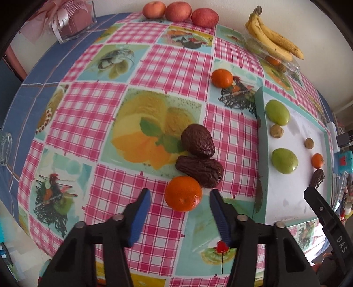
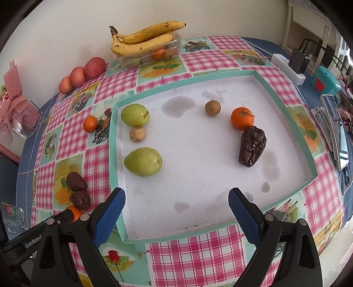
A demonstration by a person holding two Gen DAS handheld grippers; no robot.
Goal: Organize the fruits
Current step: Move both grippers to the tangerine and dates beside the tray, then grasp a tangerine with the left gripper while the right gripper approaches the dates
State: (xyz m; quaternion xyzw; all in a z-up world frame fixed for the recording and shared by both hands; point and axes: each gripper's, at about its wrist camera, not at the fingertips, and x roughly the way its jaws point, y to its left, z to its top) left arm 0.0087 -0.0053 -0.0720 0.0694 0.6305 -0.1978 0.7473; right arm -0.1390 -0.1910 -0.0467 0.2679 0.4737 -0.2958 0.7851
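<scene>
Left wrist view. The left gripper (image 1: pixel 179 197) hung low over the checked tablecloth (image 1: pixel 92 106), its blue pads spread wide with nothing between them but a mandarin (image 1: pixel 183 193) lying on the cloth, just ahead of the tips and not pinched. Two dark dates (image 1: pixel 199 154) lay touching each other directly beyond that mandarin. A second mandarin (image 1: pixel 222 78) sat farther off, near the tray's far left corner. The white tray (image 1: pixel 295 198) with a teal rim stood to the right and held two green fruits (image 1: pixel 277 112), two small brown fruits (image 1: pixel 276 131), a small mandarin and a date. Three red apples (image 1: pixel 178 12) lined the far table edge; a banana bunch (image 1: pixel 273 39) rested on a clear plastic box (image 1: pixel 286 66), contents blurred, possibly more fruit.

Right wrist view. The right gripper (image 2: pixel 176 205) hovered over the near part of the tray (image 2: pixel 282 106), pads wide apart and empty. Inside the tray: a green fruit (image 2: pixel 135 115) with a small brown fruit (image 2: pixel 137 134) just beside it, another green fruit (image 2: pixel 143 161) nearer, a round brown fruit (image 2: pixel 212 107), a mandarin (image 2: pixel 242 118) touching a large date (image 2: pixel 252 146). Left of the tray on the cloth lay two dates (image 2: pixel 78 191) and the first mandarin (image 2: pixel 74 213), partly hidden by the other tool.
</scene>
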